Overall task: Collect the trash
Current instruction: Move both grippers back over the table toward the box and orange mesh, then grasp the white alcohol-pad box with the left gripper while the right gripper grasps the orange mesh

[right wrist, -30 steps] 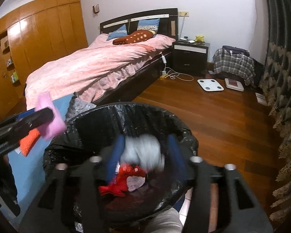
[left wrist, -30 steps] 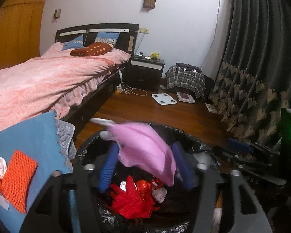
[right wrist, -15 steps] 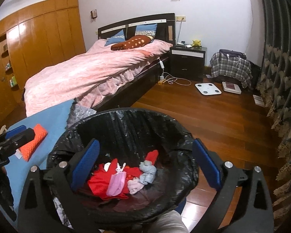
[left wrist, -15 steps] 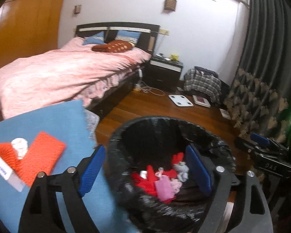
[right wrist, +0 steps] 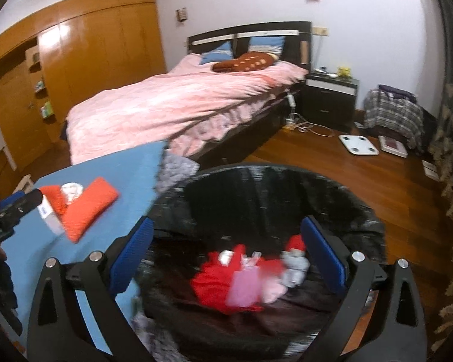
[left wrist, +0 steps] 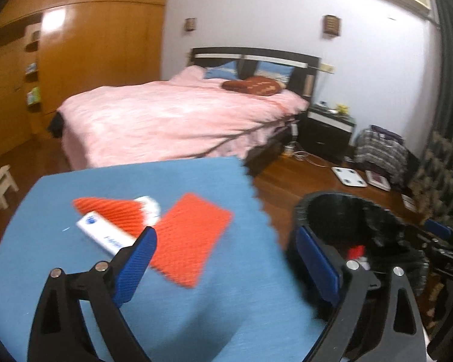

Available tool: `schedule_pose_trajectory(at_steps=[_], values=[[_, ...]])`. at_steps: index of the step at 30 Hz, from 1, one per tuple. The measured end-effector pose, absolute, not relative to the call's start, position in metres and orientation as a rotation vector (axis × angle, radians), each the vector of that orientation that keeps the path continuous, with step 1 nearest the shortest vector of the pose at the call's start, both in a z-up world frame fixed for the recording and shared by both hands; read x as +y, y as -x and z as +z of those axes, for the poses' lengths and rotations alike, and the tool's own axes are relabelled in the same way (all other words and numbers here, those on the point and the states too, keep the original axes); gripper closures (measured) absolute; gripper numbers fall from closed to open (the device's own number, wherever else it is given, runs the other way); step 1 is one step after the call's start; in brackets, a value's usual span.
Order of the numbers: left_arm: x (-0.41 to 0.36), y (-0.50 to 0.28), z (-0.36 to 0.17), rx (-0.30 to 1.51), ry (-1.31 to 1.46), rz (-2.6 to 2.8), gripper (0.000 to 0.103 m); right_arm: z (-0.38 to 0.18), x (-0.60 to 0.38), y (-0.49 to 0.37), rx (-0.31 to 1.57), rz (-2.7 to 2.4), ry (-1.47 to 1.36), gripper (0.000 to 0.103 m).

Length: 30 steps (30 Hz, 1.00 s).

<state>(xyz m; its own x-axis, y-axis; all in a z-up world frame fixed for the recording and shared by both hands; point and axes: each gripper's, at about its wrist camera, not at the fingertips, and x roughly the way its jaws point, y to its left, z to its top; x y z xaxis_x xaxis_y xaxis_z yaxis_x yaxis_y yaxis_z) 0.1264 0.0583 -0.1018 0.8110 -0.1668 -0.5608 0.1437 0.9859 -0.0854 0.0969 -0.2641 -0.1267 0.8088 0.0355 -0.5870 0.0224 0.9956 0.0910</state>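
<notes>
Blue cloth covers the counter (left wrist: pixel 75 274), its zigzag cut edge running down at about 2 o'clock from the left gripper (left wrist: pixel 226 268), whose blue-padded fingers (left wrist: pixel 134 267) stand wide apart with nothing between them. Just past that edge, at 3 o'clock, sits the black-lined trash bin (left wrist: pixel 341 211), its rim close beside the cloth. On the counter at 11 o'clock lie an orange mesh pad (left wrist: pixel 190 235), a second orange piece (left wrist: pixel 111 211) with a white wad (left wrist: pixel 149 206) on it, and a white card with blue print (left wrist: pixel 102 235) tucked partly under it; all lie well in from the counter's edges. The right gripper (right wrist: pixel 226 259) hangs over the bin's mouth, fingers (right wrist: pixel 323 259) spread wide and empty. Below it, red scraps (right wrist: pixel 217 283), a pink piece (right wrist: pixel 244 286) and a grey wad (right wrist: pixel 293 268) lie at the bin's bottom. Open wooden floor (right wrist: pixel 362 181) stretches from 12 to 2 o'clock; the pink bed (right wrist: pixel 181 102) stands at 11.
</notes>
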Motion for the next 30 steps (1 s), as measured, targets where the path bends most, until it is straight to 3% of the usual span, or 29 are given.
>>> schedule_pose_trajectory(at_steps=[13,30], values=[[0.137,-0.134,-0.134,0.648,0.047,0.010,0.011,-0.139,-0.162,-0.140,0.655,0.188,-0.048,0.008],[0.149,-0.172,-0.182,0.738,0.064,0.049,0.011,-0.154,-0.121,-0.171,0.683,0.235,-0.008,0.008]])
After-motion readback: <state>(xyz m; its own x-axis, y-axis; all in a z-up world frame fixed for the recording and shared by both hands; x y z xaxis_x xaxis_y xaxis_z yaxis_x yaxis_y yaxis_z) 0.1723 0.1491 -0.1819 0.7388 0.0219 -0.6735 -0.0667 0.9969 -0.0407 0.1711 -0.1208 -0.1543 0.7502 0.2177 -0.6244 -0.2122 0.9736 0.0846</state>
